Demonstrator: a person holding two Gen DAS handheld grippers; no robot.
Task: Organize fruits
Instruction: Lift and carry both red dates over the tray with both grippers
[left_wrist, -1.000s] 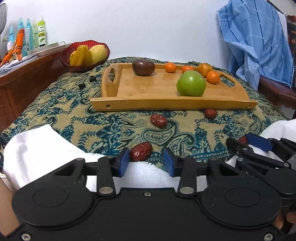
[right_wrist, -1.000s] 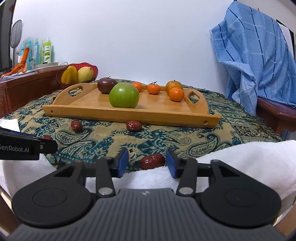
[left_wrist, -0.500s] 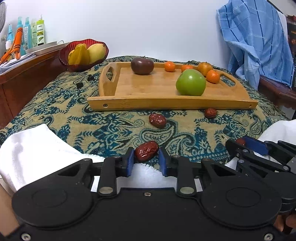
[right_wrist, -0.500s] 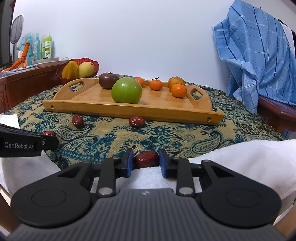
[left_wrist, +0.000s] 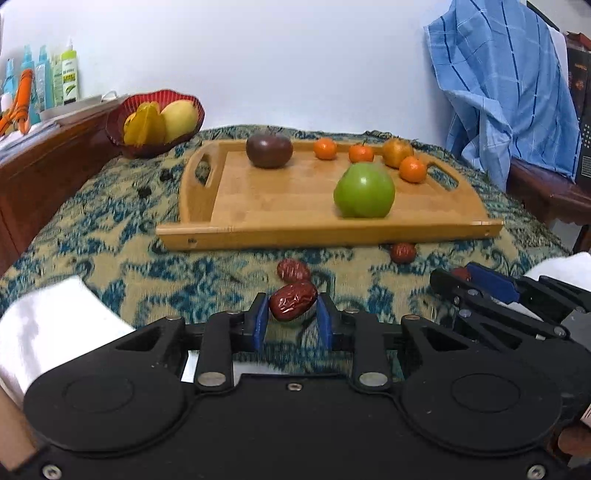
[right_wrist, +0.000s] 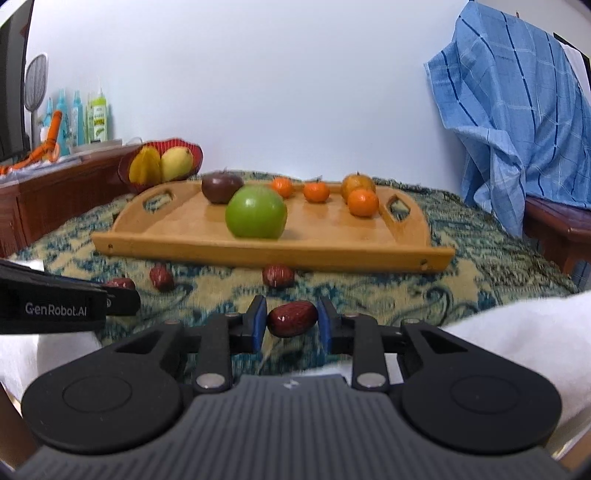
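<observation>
I have a red date pinched in my left gripper and another date in my right gripper, jaws nearly closed, both short of the tray, where larger fruit sits; two loose dates remain.

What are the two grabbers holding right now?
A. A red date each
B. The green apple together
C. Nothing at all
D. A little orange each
A. The left gripper has its jaws shut on a date, and the right gripper has its jaws shut on another date; the oranges and the apple sit on the tray.
</observation>
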